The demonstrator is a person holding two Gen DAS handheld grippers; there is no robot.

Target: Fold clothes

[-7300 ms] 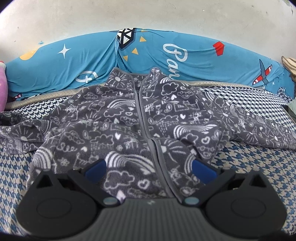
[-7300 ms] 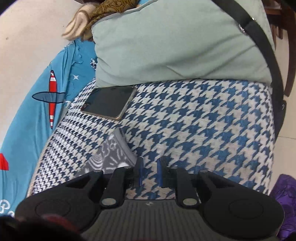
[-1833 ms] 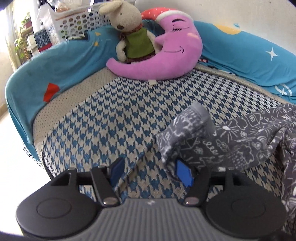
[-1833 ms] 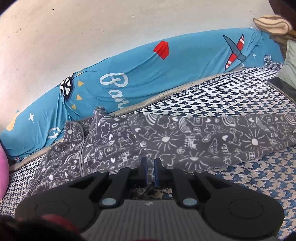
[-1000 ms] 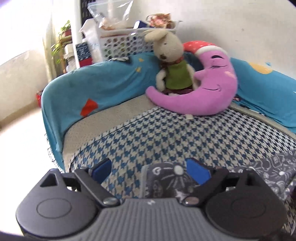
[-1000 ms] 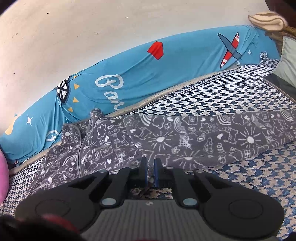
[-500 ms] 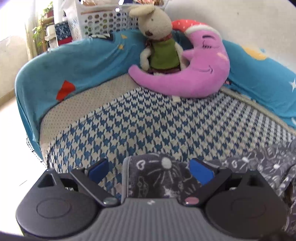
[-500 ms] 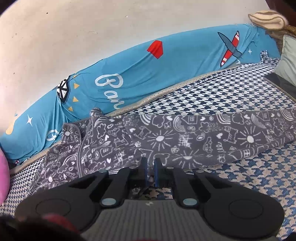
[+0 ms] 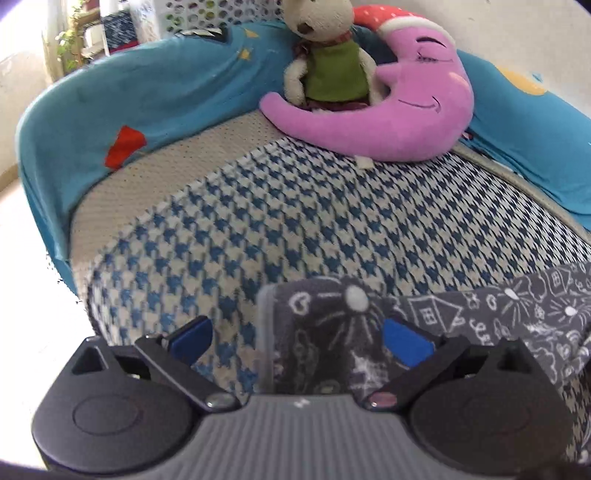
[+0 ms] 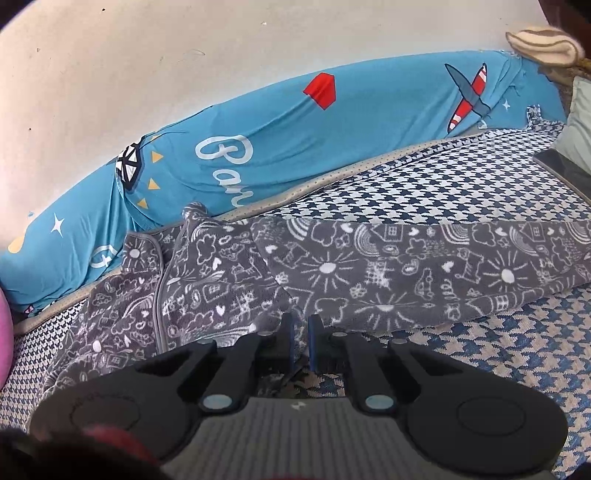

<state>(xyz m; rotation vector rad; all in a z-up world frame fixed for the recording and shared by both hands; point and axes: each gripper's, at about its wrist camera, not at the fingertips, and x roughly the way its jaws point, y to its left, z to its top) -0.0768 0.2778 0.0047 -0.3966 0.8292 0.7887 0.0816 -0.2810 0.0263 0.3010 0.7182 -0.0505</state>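
Houndstooth bedding (image 9: 332, 229) in blue and cream covers the bed, ringed by a blue bumper (image 10: 332, 140) against a pale wall. On it lies a grey doodle-print jacket (image 10: 229, 280), front up, zip running away from the right wrist camera, sleeves out to either side so its long axis runs across the bed.

In the left wrist view the left sleeve (image 9: 332, 332) ends right under the left tool (image 9: 301, 338). Its cuff lies flat between the blue pads (image 9: 406, 341), pointing away from the camera, with the rest of the sleeve trailing off to the right toward the body. The jaws have just been opening and stand wide apart, neither pad pressing the cloth. The left hand is plainly the nearer one to this cuff; I judge the next move to be closing on it and carrying it rightward over the chest.

The right tool (image 10: 301, 341) has its jaws nearly together at the jacket's near hem, below the right armpit. Whether a fold of cloth is pinched between them I cannot tell.

A white basket (image 9: 229, 14) sits behind the bumper, its contents not readable. A rabbit toy (image 9: 328, 62) leans on a pink moon cushion (image 9: 406, 110), well clear of the jacket.
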